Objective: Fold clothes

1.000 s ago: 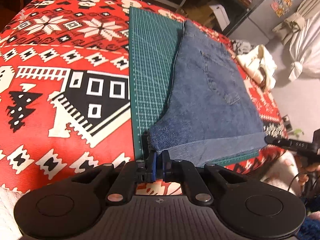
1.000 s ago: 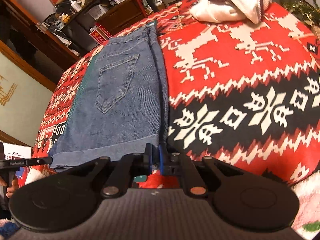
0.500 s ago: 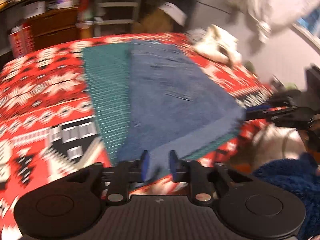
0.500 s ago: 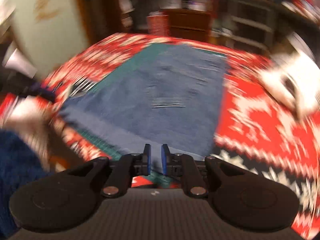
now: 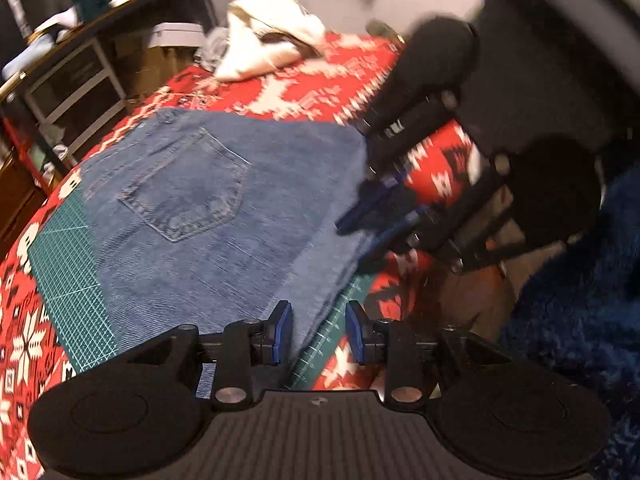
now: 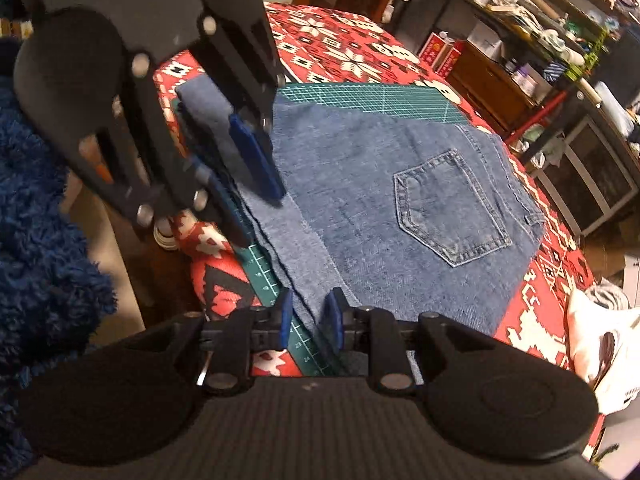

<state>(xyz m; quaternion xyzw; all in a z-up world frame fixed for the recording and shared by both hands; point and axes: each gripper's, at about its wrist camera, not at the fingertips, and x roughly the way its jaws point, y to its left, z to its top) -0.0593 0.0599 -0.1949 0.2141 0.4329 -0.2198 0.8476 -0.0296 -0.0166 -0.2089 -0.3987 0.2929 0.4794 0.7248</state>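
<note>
Behind the red patterned blanket (image 5: 348, 76) we see shelves and a white cloth pile (image 5: 272, 46). Our left gripper (image 5: 318, 334) is open over the near edge of the folded jeans (image 5: 224, 216), holding nothing. From the right view, the jeans lie on a green mat (image 6: 384, 98). Our right gripper (image 6: 308, 320) is open around the hem, with the left one beside it.

Red patterned blanket (image 5: 352, 76) covered surface; green cutting mat (image 6: 384, 98) lay on it. White garment heap (image 5: 268, 46) at far edge. Cluttered shelves (image 6: 540, 36) behind.
</note>
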